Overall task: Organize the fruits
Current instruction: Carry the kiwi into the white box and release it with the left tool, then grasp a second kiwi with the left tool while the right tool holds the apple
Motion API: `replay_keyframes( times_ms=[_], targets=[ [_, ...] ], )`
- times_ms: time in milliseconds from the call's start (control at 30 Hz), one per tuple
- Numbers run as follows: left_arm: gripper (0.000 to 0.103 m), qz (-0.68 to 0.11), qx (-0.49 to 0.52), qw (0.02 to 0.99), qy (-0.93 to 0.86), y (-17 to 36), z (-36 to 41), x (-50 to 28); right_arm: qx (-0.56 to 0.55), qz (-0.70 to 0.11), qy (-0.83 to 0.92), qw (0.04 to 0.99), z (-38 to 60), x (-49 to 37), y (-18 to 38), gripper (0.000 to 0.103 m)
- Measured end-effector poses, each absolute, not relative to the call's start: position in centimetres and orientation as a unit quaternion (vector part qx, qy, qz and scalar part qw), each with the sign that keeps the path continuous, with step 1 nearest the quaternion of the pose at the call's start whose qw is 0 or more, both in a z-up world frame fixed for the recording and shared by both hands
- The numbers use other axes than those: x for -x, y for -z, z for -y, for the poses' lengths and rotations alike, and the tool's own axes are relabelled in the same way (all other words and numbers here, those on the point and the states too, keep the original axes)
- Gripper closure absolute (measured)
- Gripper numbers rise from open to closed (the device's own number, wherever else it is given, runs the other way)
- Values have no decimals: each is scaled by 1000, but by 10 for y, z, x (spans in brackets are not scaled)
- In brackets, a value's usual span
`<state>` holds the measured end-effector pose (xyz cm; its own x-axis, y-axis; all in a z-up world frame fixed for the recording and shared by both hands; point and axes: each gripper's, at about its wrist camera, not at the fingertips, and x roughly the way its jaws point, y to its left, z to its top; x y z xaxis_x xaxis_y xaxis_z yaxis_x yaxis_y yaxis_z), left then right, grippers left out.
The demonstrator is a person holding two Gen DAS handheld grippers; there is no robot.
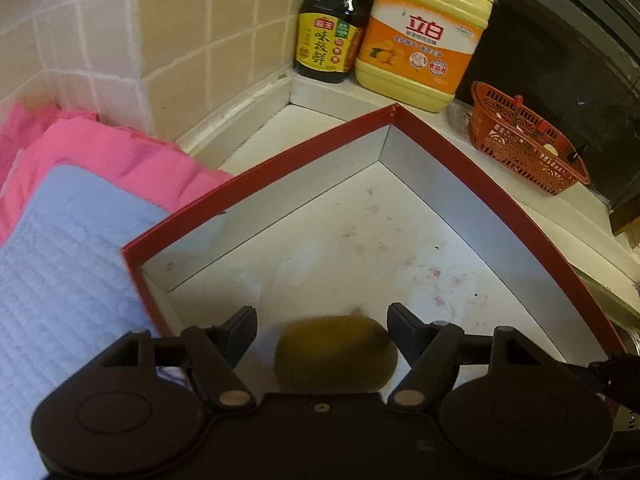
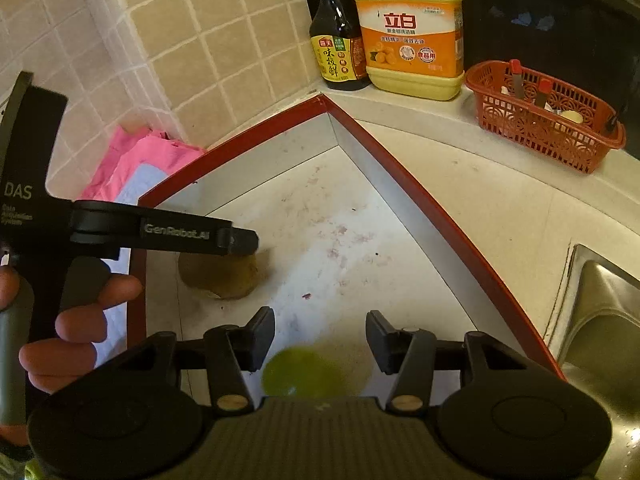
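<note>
From your left wrist camera, your left gripper [image 1: 322, 330] stands spread wide around the kiwi [image 1: 336, 354] on the red box [image 1: 472, 176] floor; released, it could roll. From your right wrist camera, your right gripper [image 2: 320, 338] gapes above the blurred green fruit [image 2: 302, 372]; closing off-centre may squirt it aside.

Beside the red box [image 1: 472, 168] with its matt, stained white floor, a quilted cloth [image 1: 60, 280] is lying, and a glossy plastic jug [image 1: 424, 36] is standing behind.
</note>
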<state>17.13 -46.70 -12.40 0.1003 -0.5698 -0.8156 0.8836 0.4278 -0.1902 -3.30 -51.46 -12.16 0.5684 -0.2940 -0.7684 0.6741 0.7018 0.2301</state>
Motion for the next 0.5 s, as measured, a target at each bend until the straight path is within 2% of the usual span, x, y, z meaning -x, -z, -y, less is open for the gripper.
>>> replay_keyframes(
  times_ms=[233,500],
  targets=[
    [18,-427,-149,733,508,101,435,-164,-261,-349,276,857,497,46,107,50],
    [18,-382,-108,778,487,57,345,-154,-221,-335,245,883,460,37,78,49]
  ],
)
